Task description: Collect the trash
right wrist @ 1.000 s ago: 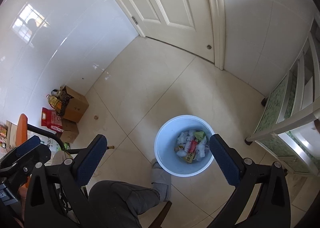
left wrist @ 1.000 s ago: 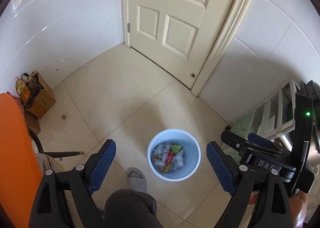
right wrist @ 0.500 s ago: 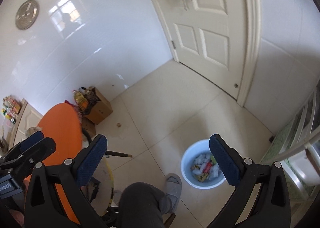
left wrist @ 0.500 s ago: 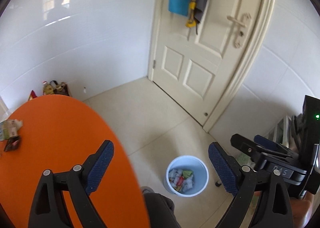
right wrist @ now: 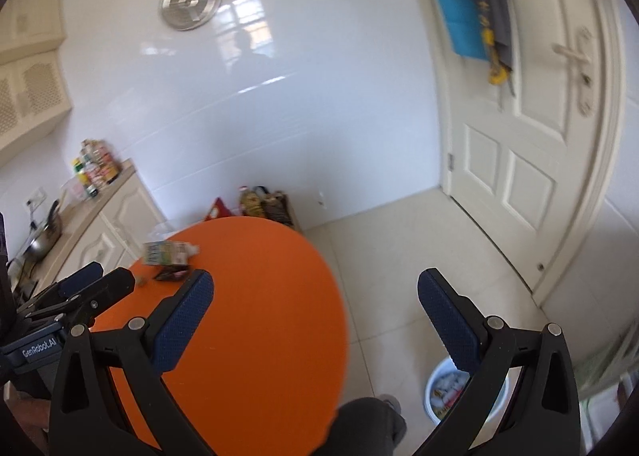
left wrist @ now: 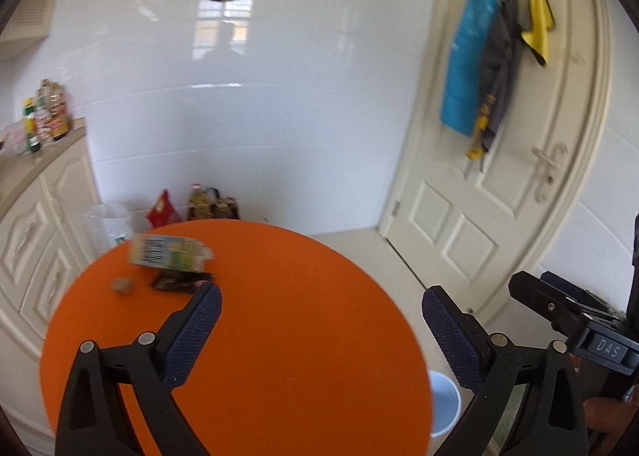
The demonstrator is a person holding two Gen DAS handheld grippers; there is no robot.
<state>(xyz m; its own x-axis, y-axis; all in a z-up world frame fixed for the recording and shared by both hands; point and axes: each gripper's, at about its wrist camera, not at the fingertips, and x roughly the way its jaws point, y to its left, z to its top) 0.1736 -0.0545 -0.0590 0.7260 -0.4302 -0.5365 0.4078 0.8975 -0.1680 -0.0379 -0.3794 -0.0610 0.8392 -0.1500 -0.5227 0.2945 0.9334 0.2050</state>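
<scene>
Left wrist view: left gripper [left wrist: 321,298] is spreading wide, empty above the orange tabletop [left wrist: 279,336]; carton [left wrist: 169,253] and dark wrapper [left wrist: 179,281] (both blurred) lie at ten o'clock. Right gripper [right wrist: 315,288] gapes empty, bin [right wrist: 435,388] at five o'clock.

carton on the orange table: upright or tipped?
Tipped. The carton lies on its long side on the orange table, printed face showing; its contents cannot be told.
</scene>
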